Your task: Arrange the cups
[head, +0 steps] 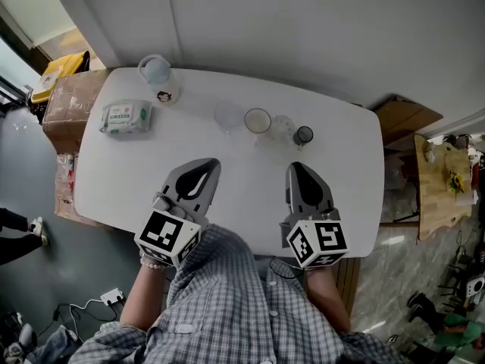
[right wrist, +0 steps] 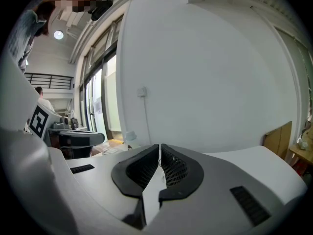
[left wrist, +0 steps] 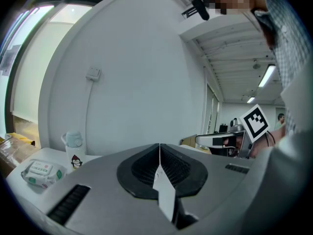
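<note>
- Head view: from above the person's head, looking steeply down from fairly high. It takes in nearly the whole top of the white table (head: 114, 180), with the left gripper (head: 198, 174) and right gripper (head: 303, 179) at the lower middle.
- Left gripper view: low and close behind its own jaws, facing roughly level along them toward the white wall (left wrist: 146, 72) — the right gripper's marker cube (left wrist: 257, 122) shows at the right side.
- Right gripper view: seated likewise behind its jaws, facing the same wall; the left gripper's marker cube (right wrist: 39, 121) shows at the left edge.
- Shared: the bottle (left wrist: 73, 148) and wipes pack (left wrist: 43, 173) at the table's far left corner appear in both the head view and the left gripper view.
</note>
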`<state>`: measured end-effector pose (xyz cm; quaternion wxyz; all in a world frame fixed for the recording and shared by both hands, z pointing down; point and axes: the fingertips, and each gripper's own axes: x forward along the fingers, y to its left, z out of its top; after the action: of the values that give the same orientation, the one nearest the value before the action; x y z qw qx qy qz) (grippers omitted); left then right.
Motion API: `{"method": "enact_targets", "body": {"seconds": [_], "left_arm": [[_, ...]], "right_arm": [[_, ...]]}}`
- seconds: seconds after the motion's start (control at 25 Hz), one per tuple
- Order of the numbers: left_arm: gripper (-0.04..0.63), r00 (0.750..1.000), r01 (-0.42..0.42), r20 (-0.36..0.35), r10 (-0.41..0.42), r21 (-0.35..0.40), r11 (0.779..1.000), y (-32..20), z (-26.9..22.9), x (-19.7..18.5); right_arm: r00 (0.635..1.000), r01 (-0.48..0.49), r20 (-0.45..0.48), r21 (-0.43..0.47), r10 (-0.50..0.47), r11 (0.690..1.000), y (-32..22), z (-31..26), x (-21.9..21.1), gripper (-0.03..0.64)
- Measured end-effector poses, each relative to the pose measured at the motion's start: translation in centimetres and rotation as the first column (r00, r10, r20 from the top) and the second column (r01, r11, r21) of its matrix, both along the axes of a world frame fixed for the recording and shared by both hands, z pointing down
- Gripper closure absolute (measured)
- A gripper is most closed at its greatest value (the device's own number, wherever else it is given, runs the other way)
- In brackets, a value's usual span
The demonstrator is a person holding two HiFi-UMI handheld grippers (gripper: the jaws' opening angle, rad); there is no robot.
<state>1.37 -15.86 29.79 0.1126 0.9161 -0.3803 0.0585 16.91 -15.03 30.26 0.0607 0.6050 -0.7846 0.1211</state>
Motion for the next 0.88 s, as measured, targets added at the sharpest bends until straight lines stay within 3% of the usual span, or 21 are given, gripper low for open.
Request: {"method": "enact_targets", "body": {"seconds": [0.88], "left_arm": [[0.58, 1.0, 0.008, 0.008, -0.008, -0.004, 1.0, 0.3, 0.2, -0.5]], "right_arm": [[0.999, 0.031, -0.032, -0.062, -0.033, 0.998, 0.5, 1.3, -0.9, 0.589]]}}
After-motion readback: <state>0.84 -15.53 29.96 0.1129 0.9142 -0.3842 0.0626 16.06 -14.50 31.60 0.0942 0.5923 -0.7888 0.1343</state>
